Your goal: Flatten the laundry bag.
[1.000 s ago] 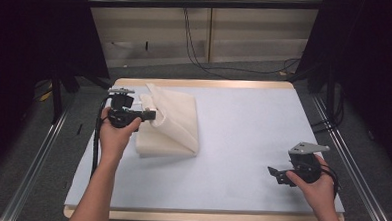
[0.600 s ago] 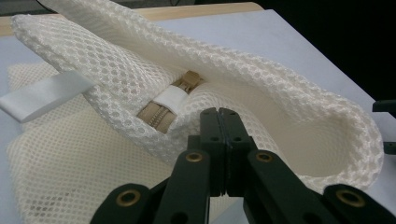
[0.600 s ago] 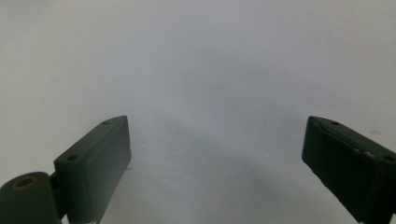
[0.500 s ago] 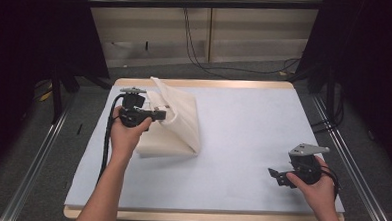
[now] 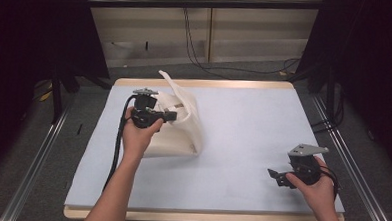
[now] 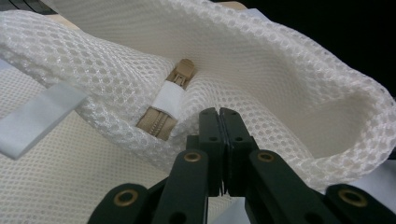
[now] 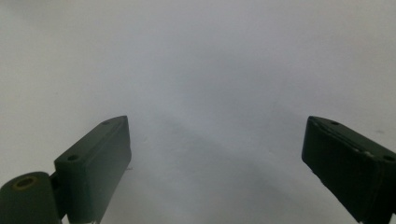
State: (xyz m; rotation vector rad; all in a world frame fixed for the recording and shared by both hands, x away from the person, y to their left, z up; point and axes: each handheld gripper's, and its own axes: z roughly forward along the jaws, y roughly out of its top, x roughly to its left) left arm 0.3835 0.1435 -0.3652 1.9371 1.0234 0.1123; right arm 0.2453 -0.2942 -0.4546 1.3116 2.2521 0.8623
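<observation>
A white mesh bag [image 5: 185, 132] lies on the left half of the table, its upper layer lifted into a fold. My left gripper [image 5: 172, 115] is shut on that raised mesh next to the zipper. In the left gripper view the two black jaws meet at the tips [image 6: 219, 113], pinching the mesh bag [image 6: 289, 79]. A tan zipper pull [image 6: 181, 73] with a white tab sits just left of them. Low at the table's right front, my right gripper [image 5: 276, 175] is open, and the right gripper view has bare mat between its fingertips [image 7: 215, 154].
A pale blue mat [image 5: 253, 128] covers the wooden table; its front edge [image 5: 204, 217] is close to the person's forearms. Metal rails [image 5: 36, 158] run along both sides. Cables [image 5: 196, 50] hang behind the table's far edge.
The left hand has shifted to the right, carrying the bag's upper layer with it so the fold stands higher. The right hand has stayed in place.
</observation>
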